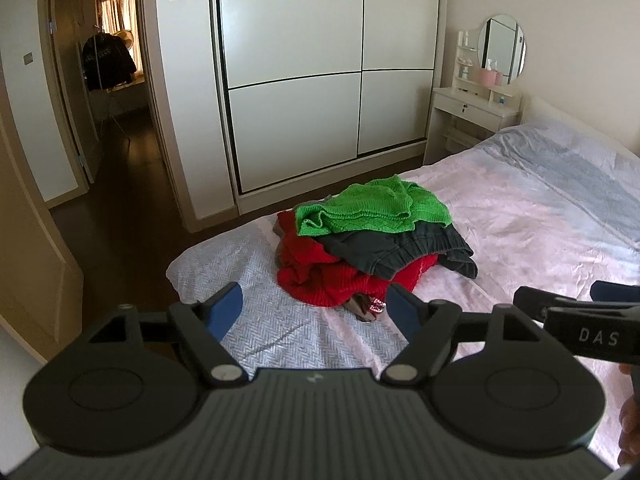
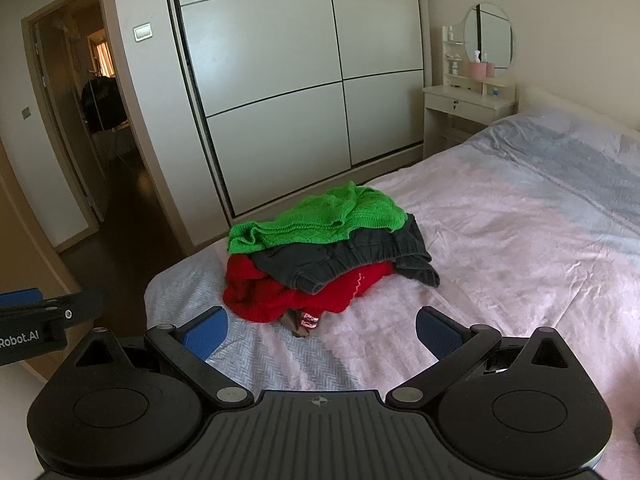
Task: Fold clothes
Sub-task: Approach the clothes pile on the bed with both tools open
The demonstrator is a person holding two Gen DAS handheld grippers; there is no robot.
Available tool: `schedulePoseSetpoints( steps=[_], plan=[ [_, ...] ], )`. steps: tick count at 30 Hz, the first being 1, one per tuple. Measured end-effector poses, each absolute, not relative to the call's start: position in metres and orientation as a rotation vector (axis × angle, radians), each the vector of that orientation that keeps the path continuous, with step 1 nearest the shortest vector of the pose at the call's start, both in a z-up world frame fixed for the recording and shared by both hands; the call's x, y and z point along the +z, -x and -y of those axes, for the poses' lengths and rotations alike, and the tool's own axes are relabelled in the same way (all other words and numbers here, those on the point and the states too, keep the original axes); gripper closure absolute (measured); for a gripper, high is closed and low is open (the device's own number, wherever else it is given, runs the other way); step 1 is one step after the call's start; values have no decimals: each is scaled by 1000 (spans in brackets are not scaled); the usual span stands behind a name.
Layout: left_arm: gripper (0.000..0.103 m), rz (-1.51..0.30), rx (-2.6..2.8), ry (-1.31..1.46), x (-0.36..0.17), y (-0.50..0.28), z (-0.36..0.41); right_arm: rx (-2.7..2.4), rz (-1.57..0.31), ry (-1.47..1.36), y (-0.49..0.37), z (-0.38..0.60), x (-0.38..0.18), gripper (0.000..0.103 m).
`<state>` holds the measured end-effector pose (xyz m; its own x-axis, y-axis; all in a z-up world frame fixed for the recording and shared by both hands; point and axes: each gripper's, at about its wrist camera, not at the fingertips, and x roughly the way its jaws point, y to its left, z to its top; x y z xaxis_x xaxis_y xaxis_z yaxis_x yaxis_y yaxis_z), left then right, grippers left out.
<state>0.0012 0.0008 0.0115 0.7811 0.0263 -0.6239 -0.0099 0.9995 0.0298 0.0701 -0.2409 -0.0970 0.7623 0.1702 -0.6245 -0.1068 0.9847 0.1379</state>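
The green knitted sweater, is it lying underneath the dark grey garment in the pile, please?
No, the green knitted sweater lies on top of the dark grey garment.

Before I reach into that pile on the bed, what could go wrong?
The green knit sweater lies on the dark trousers and red sweater; pinching deep could lift several garments together. The pile sits near the bed corner, so a sideways drag may pull clothes onto the floor.
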Motion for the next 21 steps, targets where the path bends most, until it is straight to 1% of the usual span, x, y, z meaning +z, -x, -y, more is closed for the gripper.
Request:
schedulePoseSetpoints(
  steps=[21],
  plan=[
    [27,-679,57,8,3,7,-6,155,-698,-119,-74,250,-103,0]
  ],
)
